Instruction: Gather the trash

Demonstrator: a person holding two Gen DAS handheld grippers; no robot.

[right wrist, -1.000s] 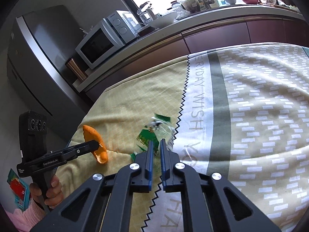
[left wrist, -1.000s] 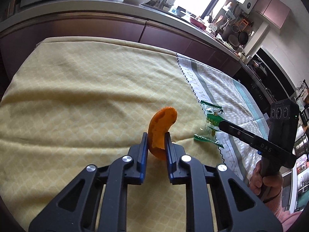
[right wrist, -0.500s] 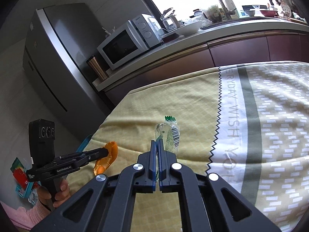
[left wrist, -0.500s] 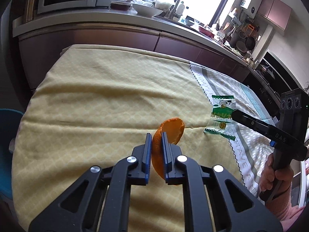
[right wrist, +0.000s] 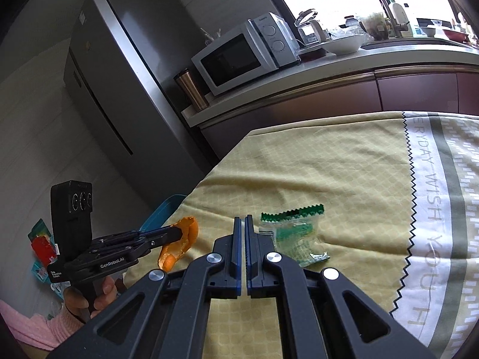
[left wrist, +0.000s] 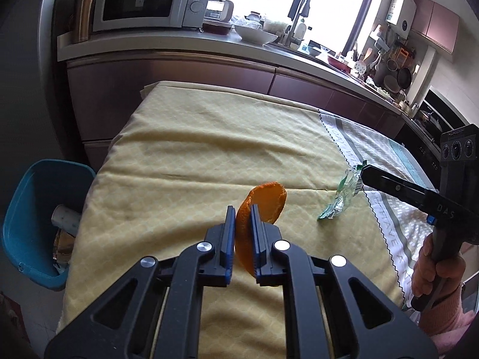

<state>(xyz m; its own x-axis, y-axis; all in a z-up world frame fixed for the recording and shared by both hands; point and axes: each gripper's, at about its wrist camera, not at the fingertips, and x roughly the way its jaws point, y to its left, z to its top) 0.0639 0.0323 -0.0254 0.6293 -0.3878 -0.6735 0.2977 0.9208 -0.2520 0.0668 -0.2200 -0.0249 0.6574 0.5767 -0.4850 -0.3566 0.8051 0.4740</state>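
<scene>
A curved piece of orange peel (left wrist: 269, 197) stands upright between the pads of my left gripper (left wrist: 242, 209), which is shut on it above the yellow cloth. To its right, my right gripper (left wrist: 363, 172) is shut on the edge of a clear and green snack wrapper (left wrist: 341, 197), which hangs free above the table. In the right wrist view the wrapper (right wrist: 296, 236) shows beside the closed tips of the right gripper (right wrist: 243, 220). At lower left there, the left gripper (right wrist: 176, 233) carries the peel (right wrist: 187, 230) near the table's left edge.
A blue bin (left wrist: 27, 206) stands on the floor off the table's left edge, with a roll and foil inside. The table is covered by a yellow cloth (left wrist: 194, 155) and a printed grey runner (right wrist: 434, 209). Behind it runs a counter with a microwave (left wrist: 143, 0); a fridge (right wrist: 119, 74) stands at the left.
Both grippers have risen and swung left with their trash. The wrapper left the cloth and now hangs in the air. The blue bin has come into view.
</scene>
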